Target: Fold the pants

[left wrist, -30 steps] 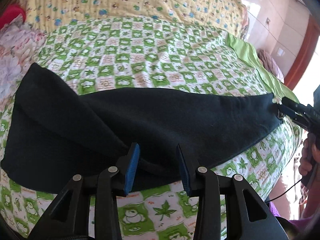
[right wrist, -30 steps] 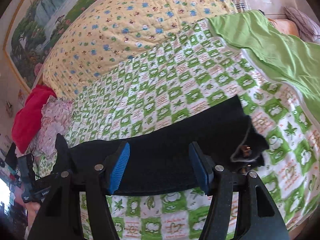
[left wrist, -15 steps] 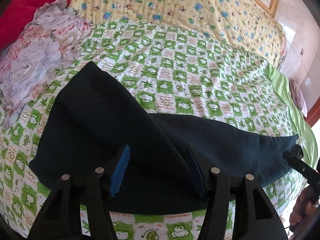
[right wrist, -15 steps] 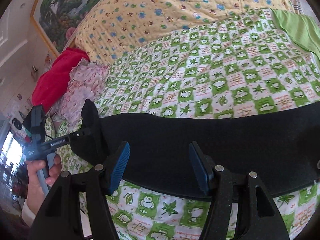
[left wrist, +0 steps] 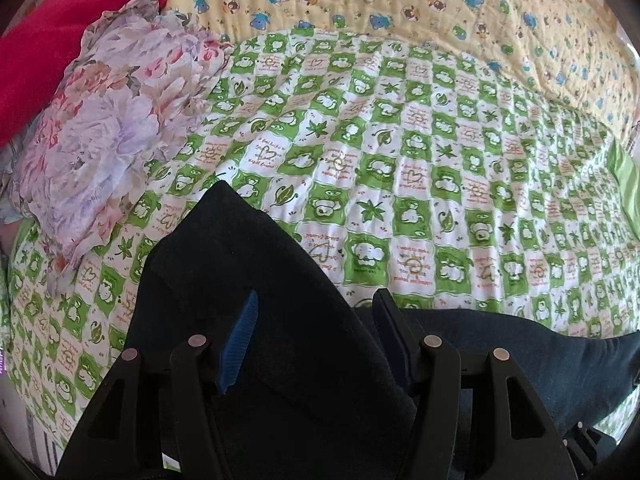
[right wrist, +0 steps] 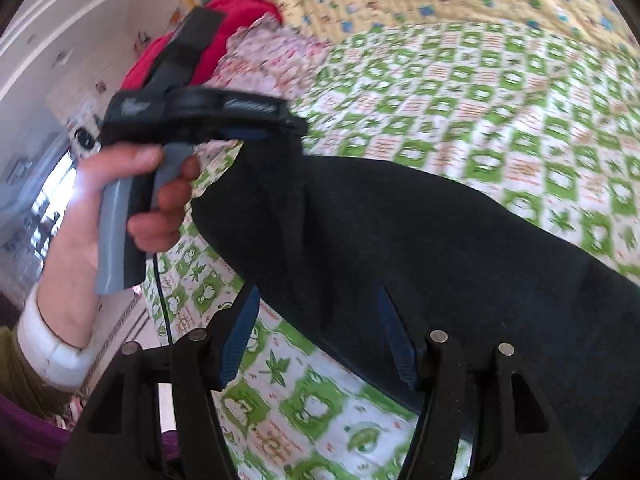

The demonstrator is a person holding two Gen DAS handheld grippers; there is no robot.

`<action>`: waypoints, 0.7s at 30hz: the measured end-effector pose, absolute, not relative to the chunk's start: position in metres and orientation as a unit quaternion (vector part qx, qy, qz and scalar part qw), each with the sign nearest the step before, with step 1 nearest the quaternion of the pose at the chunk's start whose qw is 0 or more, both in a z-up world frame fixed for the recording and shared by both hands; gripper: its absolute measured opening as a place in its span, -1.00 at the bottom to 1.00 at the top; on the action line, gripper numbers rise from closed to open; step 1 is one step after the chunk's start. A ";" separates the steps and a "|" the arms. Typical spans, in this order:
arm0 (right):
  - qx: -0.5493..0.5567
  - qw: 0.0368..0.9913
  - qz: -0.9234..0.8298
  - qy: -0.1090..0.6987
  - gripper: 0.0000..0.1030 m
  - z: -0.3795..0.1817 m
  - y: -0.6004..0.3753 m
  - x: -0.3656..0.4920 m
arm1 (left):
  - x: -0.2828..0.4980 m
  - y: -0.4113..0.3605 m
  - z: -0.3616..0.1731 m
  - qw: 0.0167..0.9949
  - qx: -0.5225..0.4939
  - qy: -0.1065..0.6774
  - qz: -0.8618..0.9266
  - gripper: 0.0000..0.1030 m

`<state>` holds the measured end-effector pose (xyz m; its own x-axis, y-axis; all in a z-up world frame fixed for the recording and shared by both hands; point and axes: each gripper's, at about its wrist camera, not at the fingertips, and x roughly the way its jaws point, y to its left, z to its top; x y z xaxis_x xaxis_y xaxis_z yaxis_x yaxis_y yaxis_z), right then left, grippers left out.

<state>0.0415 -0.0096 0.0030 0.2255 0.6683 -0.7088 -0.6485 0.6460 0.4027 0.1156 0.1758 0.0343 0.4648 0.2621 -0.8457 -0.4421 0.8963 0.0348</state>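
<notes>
Dark navy pants (left wrist: 280, 320) lie on a green-and-white checked quilt (left wrist: 440, 200). In the left wrist view my left gripper (left wrist: 316, 320) stands wide open with the pants cloth between and under its blue pads. In the right wrist view my right gripper (right wrist: 316, 320) is also wide open, low over the pants (right wrist: 420, 240). That view also shows the left gripper (right wrist: 256, 128) in a hand, at the pants' raised left end; whether it pinches the cloth there is unclear.
A floral cloth (left wrist: 100, 132) and a red pillow (left wrist: 60, 40) lie at the bed's left end. A yellow animal-print blanket (left wrist: 400, 0) covers the far side. The quilt's near edge (right wrist: 180, 300) drops to the floor at left.
Both grippers have swung left toward the pillow end. The right gripper has come close to the left one, and the pants now fill more of both views.
</notes>
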 end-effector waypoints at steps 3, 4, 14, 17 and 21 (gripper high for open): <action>-0.017 0.777 0.433 0.456 0.21 -0.003 0.012 0.046 | 0.122 0.179 0.027 0.843 -0.085 0.485 0.216 0.15; -0.025 0.776 0.436 0.456 0.21 -0.005 0.017 0.047 | 0.123 0.180 0.025 0.842 -0.083 0.487 0.217 0.03; -0.057 0.773 0.456 0.438 -0.86 -0.009 0.037 0.056 | 0.093 0.190 0.024 0.858 -0.121 0.454 0.207 -0.90; -0.067 0.772 0.471 0.423 -0.87 0.000 0.038 0.049 | 0.068 0.197 0.034 0.870 -0.155 0.423 0.200 -0.91; -0.085 0.766 0.494 0.403 -0.87 0.012 0.042 0.034 | 0.023 0.208 0.044 0.879 -0.205 0.383 0.196 -0.92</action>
<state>0.0338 0.0417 0.0116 0.1870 0.6880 -0.7012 -0.8257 0.4968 0.2673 0.0233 0.2080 0.0440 0.6301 0.1882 -0.7534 -0.5016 0.8392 -0.2099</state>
